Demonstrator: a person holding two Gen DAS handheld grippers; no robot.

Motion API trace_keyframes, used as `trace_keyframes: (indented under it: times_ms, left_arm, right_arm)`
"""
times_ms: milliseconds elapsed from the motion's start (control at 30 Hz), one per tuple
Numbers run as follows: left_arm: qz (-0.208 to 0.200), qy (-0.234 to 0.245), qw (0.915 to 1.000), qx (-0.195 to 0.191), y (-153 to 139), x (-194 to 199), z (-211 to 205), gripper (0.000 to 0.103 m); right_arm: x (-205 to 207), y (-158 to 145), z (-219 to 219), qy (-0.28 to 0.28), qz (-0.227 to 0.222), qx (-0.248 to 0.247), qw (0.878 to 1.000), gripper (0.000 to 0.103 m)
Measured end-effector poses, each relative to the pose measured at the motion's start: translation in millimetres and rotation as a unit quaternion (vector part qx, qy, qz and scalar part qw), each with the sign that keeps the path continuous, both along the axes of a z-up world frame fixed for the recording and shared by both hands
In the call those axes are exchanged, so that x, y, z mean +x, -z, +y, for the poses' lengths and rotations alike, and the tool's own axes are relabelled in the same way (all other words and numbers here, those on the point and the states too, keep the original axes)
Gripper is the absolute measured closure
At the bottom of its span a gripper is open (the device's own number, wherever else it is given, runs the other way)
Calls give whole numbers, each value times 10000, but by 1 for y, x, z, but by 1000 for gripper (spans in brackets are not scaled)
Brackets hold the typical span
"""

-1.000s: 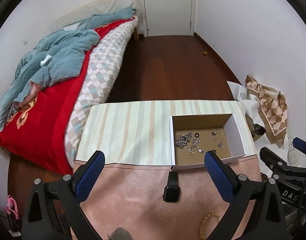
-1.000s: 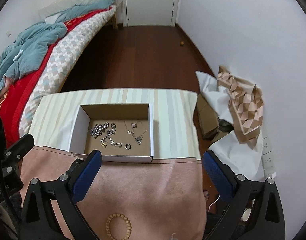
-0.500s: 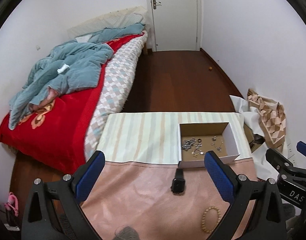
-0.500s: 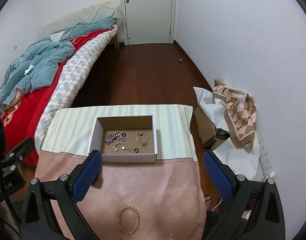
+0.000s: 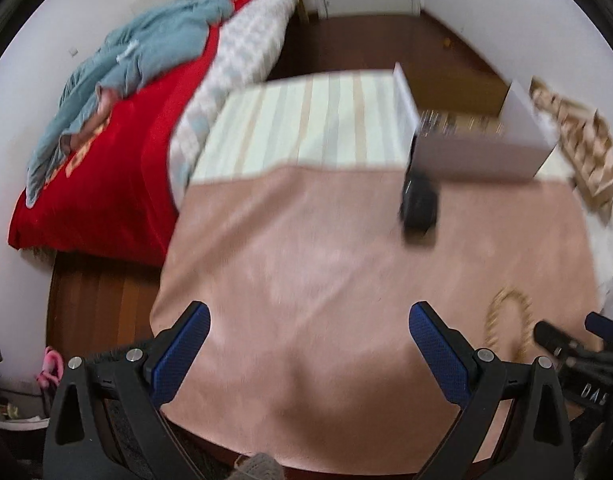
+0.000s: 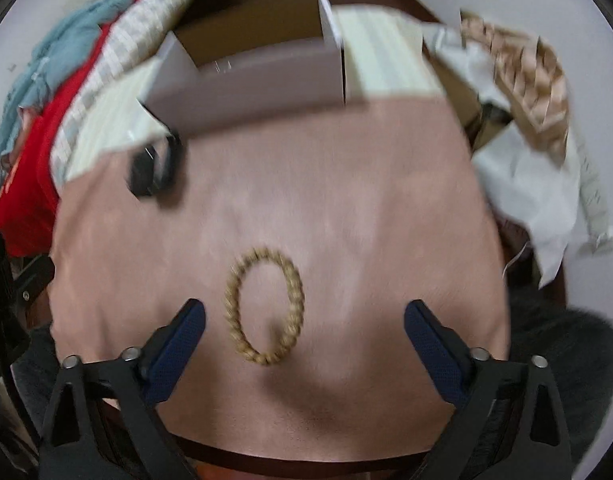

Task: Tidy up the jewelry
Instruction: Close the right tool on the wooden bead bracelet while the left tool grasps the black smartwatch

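Note:
A tan beaded bracelet (image 6: 265, 307) lies on the pink cloth (image 6: 346, 220), between and just ahead of my right gripper (image 6: 304, 314). Its jaws are closing but stand wide, touching nothing. In the left wrist view the same bracelet (image 5: 506, 322) sits at the right, beside the right gripper's tip. My left gripper (image 5: 309, 322) hangs open over bare pink cloth. A black smartwatch (image 5: 419, 202) lies in front of the white cardboard box (image 5: 478, 156), which holds silver jewelry (image 5: 458, 125). The watch (image 6: 154, 164) and box (image 6: 258, 80) also show in the right wrist view.
The table's far half has a striped cover (image 5: 306, 120). A bed with red cover and blue blanket (image 5: 138, 64) stands at the left. Crumpled paper and a patterned bag (image 6: 530, 76) lie on the floor to the right. Both views are motion-blurred.
Both grippers have dropped toward the table and tilted downward. The bracelet now lies between the right gripper's fingers, whose gap has narrowed slightly. Watch and box have not moved.

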State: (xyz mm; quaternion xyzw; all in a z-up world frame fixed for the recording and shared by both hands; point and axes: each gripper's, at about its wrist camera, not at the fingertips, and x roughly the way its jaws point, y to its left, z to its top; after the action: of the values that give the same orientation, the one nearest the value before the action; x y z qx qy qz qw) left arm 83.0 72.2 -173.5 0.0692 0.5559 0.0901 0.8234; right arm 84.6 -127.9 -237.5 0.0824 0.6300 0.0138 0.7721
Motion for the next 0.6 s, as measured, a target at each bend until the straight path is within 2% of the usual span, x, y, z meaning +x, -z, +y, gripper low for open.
trace_keyframes:
  times_ms: [33,100,133,167,200,233,267,467,600]
  left_arm:
    - [96,-18,9999,38,10,-2,0,1]
    - [206,-61,9997,85,22,-4,1,1]
    - [248,-72,9996,94,26,-4,2,1]
    - [272,-82,9996,97,28,-4,2,1]
    - [288,-101,9995,91,30,-4,3,1]
    - [289,-106,9995,85,31,-3,4,1]
    - [287,-100,9995,72,32,0,3,1]
    - [139,14,9998,-125,24,28,-8,1]
    - [79,108,9987,-491,24,56,-22,1]
  right_arm:
    - [-1,7,1,3,50,7,10000,27]
    - [-2,24,4,-32,148,70,9999,48]
    - [-4,23,7,-71,8,-40,10000,49]
    - [-5,22,12,-173,-95,-94,9998,59]
    - [-4,22,16,-230,-91,-165,9996,74]
    - [-4,20,18,-277,-133,-189,9993,81]
    - [-3,19,18,-284,-144,-125,9994,94]
    - [8,-8,0,-59,-473,-98,9988,94]
    - [26,-28,-26,262,-657,-65,9975,94]
